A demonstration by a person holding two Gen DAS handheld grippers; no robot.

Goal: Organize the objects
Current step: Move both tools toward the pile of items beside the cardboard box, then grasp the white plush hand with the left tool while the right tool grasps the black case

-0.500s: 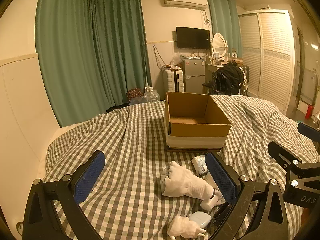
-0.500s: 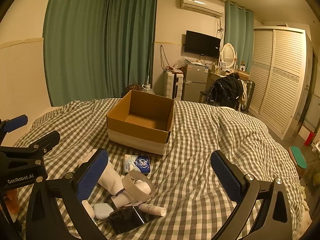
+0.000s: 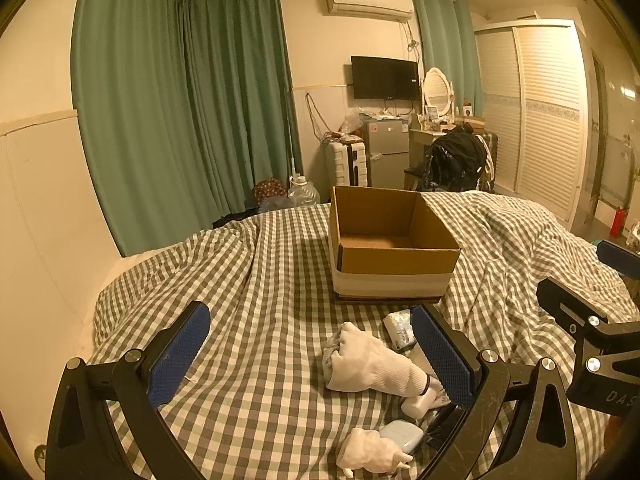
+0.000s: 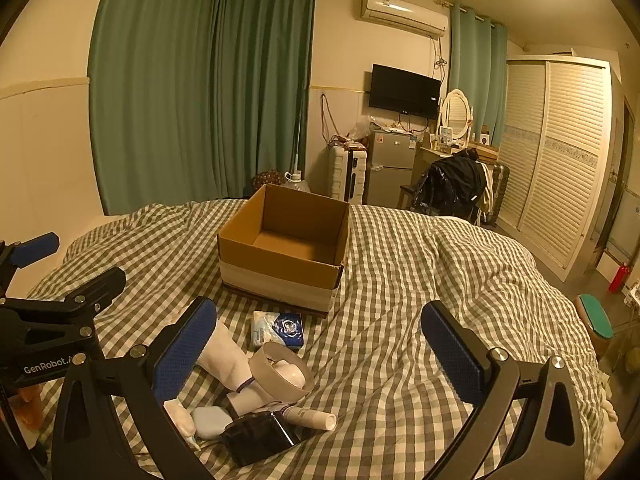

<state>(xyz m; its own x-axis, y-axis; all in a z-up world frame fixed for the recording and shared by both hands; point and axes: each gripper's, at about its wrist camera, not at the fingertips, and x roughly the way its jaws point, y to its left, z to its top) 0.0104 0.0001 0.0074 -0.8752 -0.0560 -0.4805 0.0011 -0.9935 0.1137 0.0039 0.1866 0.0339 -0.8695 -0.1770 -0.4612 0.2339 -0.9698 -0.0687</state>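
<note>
An open, empty cardboard box (image 3: pixel 394 244) (image 4: pixel 286 256) stands on the checked bedspread. In front of it lies a small pile: a white sock (image 3: pixel 374 362) (image 4: pixel 224 354), a tissue pack (image 3: pixel 398 328) (image 4: pixel 276 328), a roll of tape (image 4: pixel 282 372), a pale blue case (image 3: pixel 402 434) (image 4: pixel 210 420), a small white tube (image 4: pixel 310 416), a black device (image 4: pixel 258 438) and a white figurine (image 3: pixel 370 454). My left gripper (image 3: pixel 310 358) is open and empty, its right finger beside the sock. My right gripper (image 4: pixel 320 360) is open and empty above the pile.
The checked bedspread (image 4: pixel 420 280) is rumpled, with a ridge left of the box (image 3: pixel 256 248). The wall and green curtains (image 3: pixel 180 120) are to the left. A fridge, suitcase, chair and wardrobe (image 4: pixel 560 160) stand beyond the bed's far end.
</note>
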